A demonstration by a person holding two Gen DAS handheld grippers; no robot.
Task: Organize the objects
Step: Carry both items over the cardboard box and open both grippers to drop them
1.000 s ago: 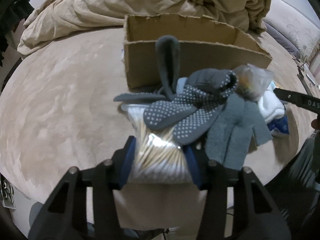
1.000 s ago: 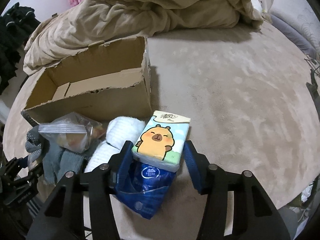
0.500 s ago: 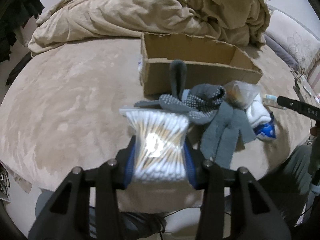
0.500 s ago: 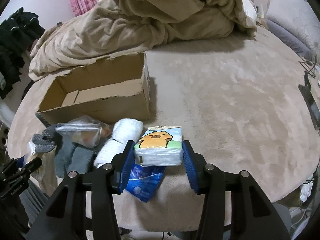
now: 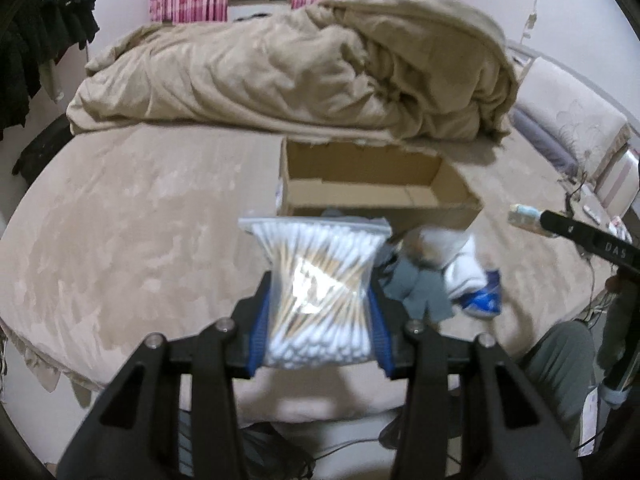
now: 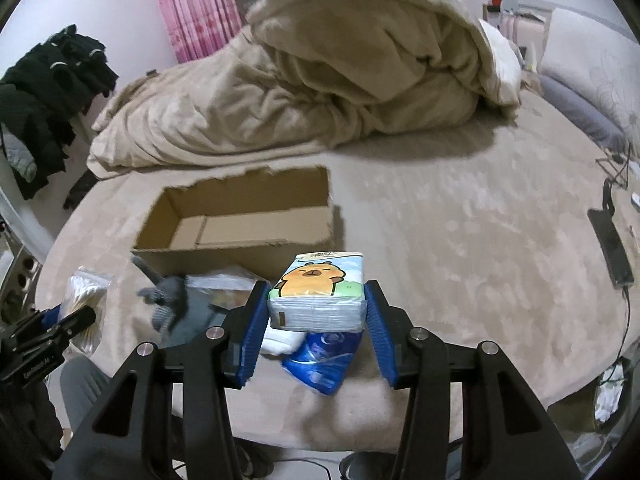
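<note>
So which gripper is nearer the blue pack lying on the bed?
Right. The right gripper, shut on the tissue pack, hangs directly over the blue pack; the left gripper, holding the cotton swab bag, is off to its left.

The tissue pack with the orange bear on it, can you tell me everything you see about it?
The tissue pack is a soft plastic-wrapped block with a cartoon orange animal, green grass, blue sky and a white speech bubble on top. Stacked white tissues show through its clear front end. It lies flat, lifted off the bed, squeezed between the blue pads of the right gripper. Below it lie a blue packet and something white. The empty cardboard box sits beyond it.
</note>
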